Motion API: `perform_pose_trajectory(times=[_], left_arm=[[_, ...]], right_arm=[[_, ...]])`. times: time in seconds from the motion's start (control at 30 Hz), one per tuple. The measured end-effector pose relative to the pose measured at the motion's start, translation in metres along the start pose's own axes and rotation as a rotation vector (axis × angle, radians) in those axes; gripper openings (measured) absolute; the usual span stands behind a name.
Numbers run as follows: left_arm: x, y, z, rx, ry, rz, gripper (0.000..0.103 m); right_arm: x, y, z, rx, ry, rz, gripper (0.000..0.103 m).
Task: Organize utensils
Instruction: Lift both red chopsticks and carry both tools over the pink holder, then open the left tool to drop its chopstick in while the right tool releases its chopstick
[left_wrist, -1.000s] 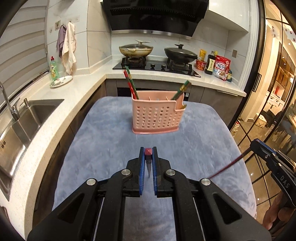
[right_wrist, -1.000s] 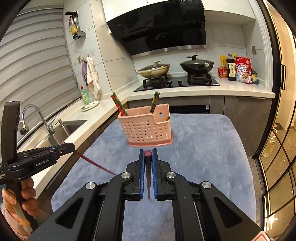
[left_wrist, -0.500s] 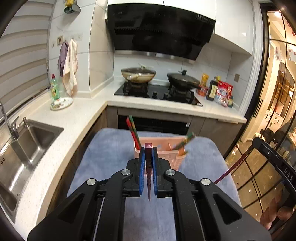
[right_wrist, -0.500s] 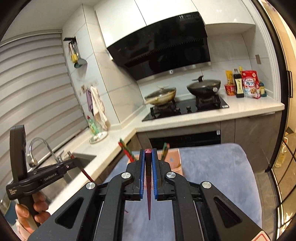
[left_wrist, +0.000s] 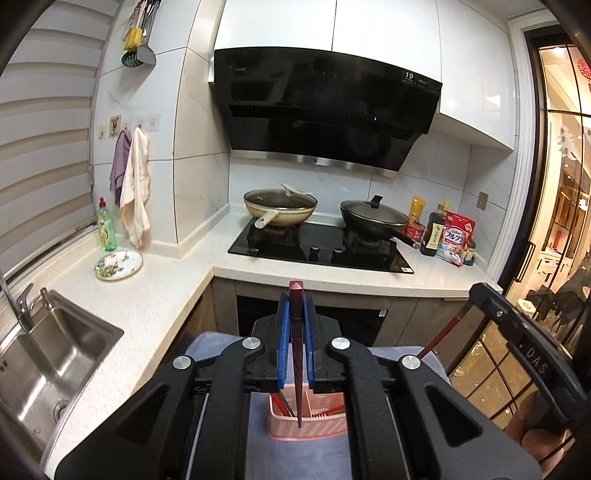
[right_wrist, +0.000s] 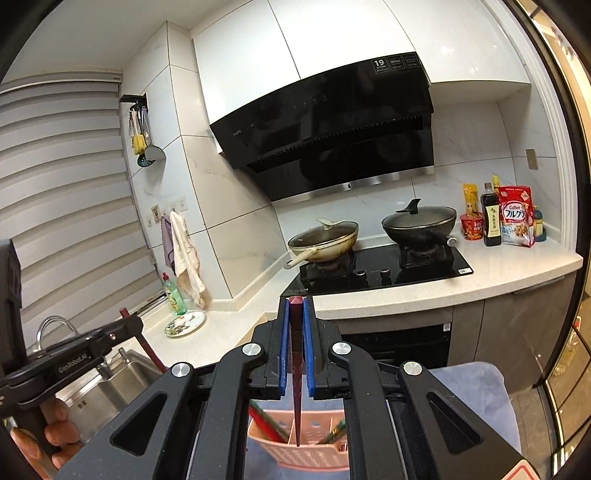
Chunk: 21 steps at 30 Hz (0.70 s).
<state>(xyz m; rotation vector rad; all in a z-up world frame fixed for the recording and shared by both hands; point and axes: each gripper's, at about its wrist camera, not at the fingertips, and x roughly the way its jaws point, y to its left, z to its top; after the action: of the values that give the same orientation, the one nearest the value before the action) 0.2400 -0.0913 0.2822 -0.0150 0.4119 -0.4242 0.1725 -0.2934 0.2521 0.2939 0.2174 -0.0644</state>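
Note:
My left gripper (left_wrist: 295, 299) is shut on a dark red chopstick (left_wrist: 296, 354) that hangs point down, its tip over the pink perforated utensil basket (left_wrist: 308, 430). My right gripper (right_wrist: 296, 306) is shut on a second dark red chopstick (right_wrist: 296, 373), also pointing down over the pink basket (right_wrist: 306, 448). Red and green chopsticks (right_wrist: 264, 422) lean inside the basket. Both grippers are high above the basket, which sits on a blue-grey cloth (right_wrist: 476, 391). Each gripper shows at the edge of the other's view: the right one (left_wrist: 517, 332), the left one (right_wrist: 81, 350).
A steel sink (left_wrist: 55, 354) is set in the white counter on the left. A hob with two lidded pans (left_wrist: 280, 206) lies ahead under a black hood. A patterned plate (left_wrist: 118, 264), soap bottle (left_wrist: 107, 230) and food packets (left_wrist: 456, 238) stand on the counter.
Both grippers have risen and moved toward the basket with their chopsticks. The basket has dropped from mid-view to the bottom edge, and the hood and upper cabinets have come into view.

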Motion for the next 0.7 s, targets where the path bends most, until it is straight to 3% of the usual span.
perform_pose_trajectory(times=[0.3, 0.7], left_arm=[[0.041, -0.001, -0.004, 0.019, 0.001, -0.002, 0.007], [0.083, 0.005, -0.035, 0.005, 0.085, -0.001, 0.007]], right_arm=[[0.050, -0.010, -0.020, 0.001, 0.067, -0.015, 0.007], [0.089, -0.015, -0.059, -0.012, 0.171, -0.034, 0.007]])
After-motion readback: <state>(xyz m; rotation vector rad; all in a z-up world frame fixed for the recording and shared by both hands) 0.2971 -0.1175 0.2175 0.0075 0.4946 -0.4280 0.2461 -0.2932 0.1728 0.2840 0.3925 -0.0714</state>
